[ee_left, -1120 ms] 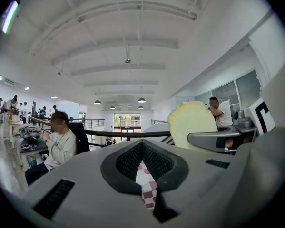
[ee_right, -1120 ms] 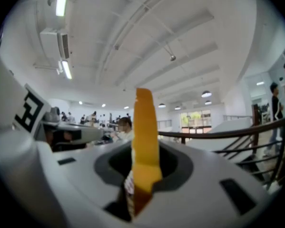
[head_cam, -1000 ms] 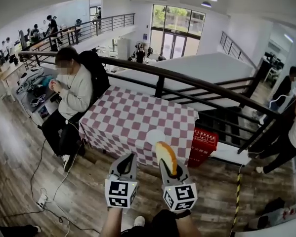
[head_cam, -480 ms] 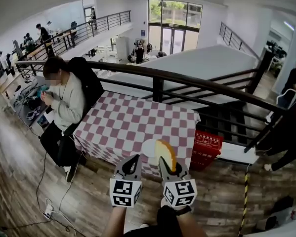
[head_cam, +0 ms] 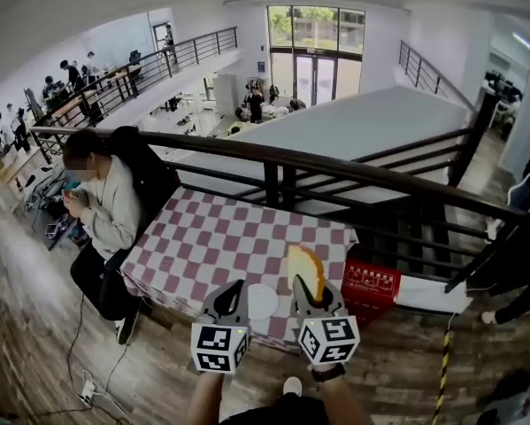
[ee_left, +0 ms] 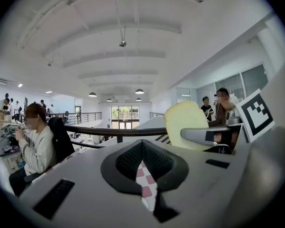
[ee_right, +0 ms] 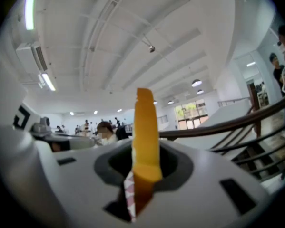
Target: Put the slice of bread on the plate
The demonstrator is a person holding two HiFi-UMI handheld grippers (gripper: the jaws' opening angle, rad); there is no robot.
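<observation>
The slice of bread [head_cam: 304, 271] stands on edge, pale with a golden crust, and my right gripper [head_cam: 307, 290] is shut on its lower part. In the right gripper view the bread [ee_right: 146, 137] rises straight up from between the jaws of the gripper [ee_right: 143, 172]. A white plate [head_cam: 263, 301] lies on the near edge of the table with the red-and-white checked cloth [head_cam: 238, 237]. It sits between my two grippers, just left of the bread. My left gripper [head_cam: 232, 292] [ee_left: 143, 175] is shut and holds nothing. The left gripper view shows the bread [ee_left: 187, 125] at its right.
A person sits on a chair [head_cam: 101, 211] against the table's left side. A black railing [head_cam: 335, 171] runs behind the table, with stairs beyond it. A red box [head_cam: 371, 283] stands at the table's right corner. Yellow-black tape [head_cam: 441, 361] marks the wooden floor.
Both grippers have come forward to the table's near edge with the bread still gripped. The plate, earlier ahead of them, now lies between them.
</observation>
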